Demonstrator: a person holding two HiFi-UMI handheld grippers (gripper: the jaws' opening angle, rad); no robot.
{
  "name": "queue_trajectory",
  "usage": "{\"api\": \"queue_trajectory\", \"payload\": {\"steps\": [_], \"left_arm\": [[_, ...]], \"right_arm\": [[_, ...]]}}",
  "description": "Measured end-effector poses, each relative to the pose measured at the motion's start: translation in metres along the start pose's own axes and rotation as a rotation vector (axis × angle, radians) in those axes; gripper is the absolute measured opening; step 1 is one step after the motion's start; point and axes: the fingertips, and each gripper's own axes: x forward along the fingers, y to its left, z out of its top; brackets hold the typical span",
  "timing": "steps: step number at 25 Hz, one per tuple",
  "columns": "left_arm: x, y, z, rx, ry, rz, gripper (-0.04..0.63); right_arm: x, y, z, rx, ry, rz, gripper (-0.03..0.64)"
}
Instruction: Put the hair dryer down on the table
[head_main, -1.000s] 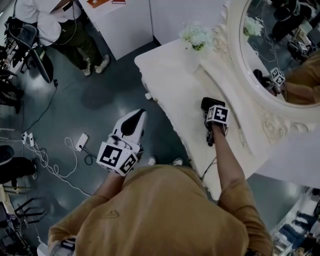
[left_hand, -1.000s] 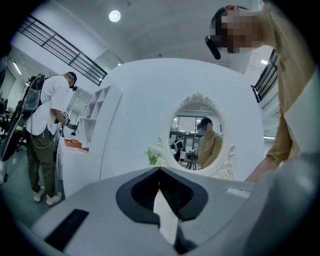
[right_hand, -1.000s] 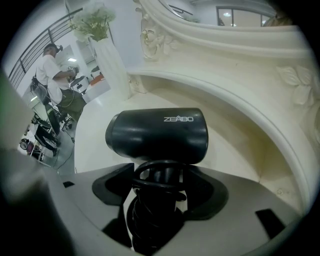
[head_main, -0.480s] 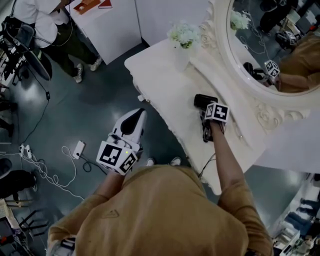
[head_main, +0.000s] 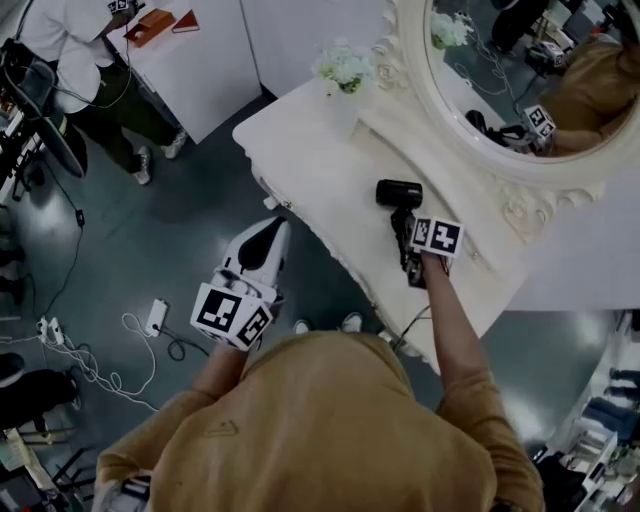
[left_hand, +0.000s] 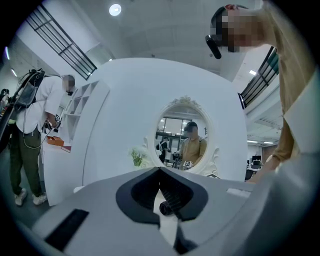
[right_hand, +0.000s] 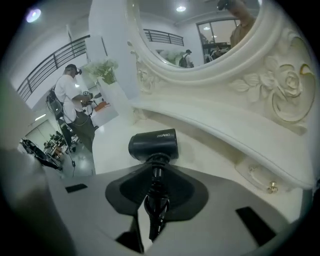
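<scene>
Right gripper view: the right gripper (right_hand: 156, 172) is closing its jaws on the handle of the hair dryer (right_hand: 153, 144). The barrel lies on the table (right_hand: 114, 146) just ahead of the fingertips, and the handle runs straight back between them. The right arm reaches forward, low over the table, while the left gripper (left_hand: 160, 170), jaws together and empty, hangs well back, clear of the table.

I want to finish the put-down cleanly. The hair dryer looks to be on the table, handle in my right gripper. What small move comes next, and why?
Probably open the right gripper and draw it straight back. The hair dryer seems to lie on the table, while the jaws are closing with its handle between them.
</scene>
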Motion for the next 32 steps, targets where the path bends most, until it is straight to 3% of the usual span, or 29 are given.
{"api": "queue_trajectory", "payload": {"steps": [3,7,16,24,32], "left_arm": [[-0.005,-0.003,0.0,0.002,0.003,-0.02,0.003],[-0.012,-0.002,-0.003,0.005,0.013,-0.036,0.003],[-0.027,0.007,-0.003,0.025,0.018,-0.056,0.003],[-0.026,0.005,0.008,0.061,-0.003,-0.066,0.003],[-0.017,-0.008,0.029,0.084,-0.041,-0.061,0.003]], "right_arm": [[-0.018,0.012,-0.002,0.034,-0.052,0.054,0.003],[-0.044,0.038,-0.004,-0.01,-0.125,0.133,0.002],[-0.113,0.066,0.011,-0.125,-0.351,0.118,0.002],[-0.192,0.086,0.042,-0.15,-0.554,0.169,0.002],[-0.26,0.078,0.082,-0.175,-0.719,0.183,0.002]]}}
